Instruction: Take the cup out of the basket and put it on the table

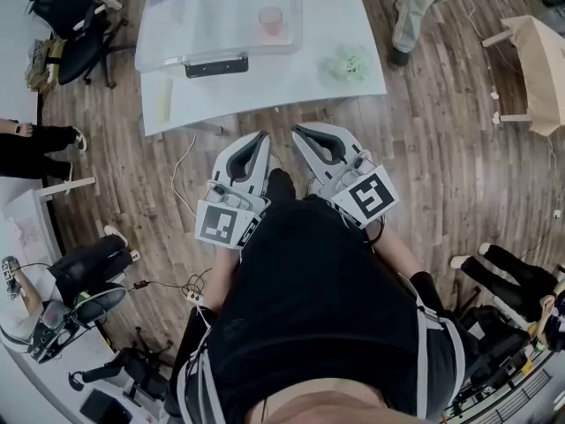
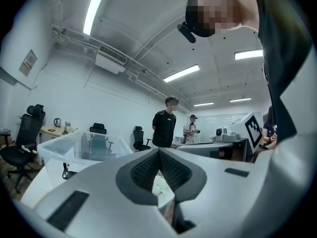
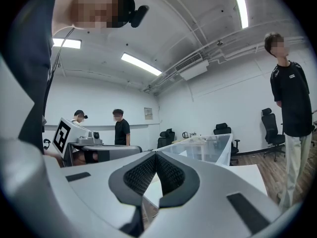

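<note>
A pink translucent cup [image 1: 270, 20] stands inside a clear plastic basket [image 1: 177, 47] on the white table [image 1: 265, 82], far ahead of me. Both grippers are held close to my body, short of the table. My left gripper [image 1: 258, 138] is shut and holds nothing; its jaws meet at the tips [image 2: 158, 150]. My right gripper [image 1: 300, 132] is also shut and holds nothing, pads together [image 3: 155, 155]. The clear basket [image 2: 74, 150] shows at the left in the left gripper view. In the right gripper view the basket [image 3: 208, 148] lies ahead to the right.
A pale green crumpled thing [image 1: 350, 63] lies on the table's right part. Black office chairs [image 1: 75, 34] stand left of the table, a wooden stool [image 1: 538, 69] at the far right. A person [image 3: 290, 118] stands at the right, others [image 2: 165, 128] behind. Cables [image 1: 181, 193] trail on the wood floor.
</note>
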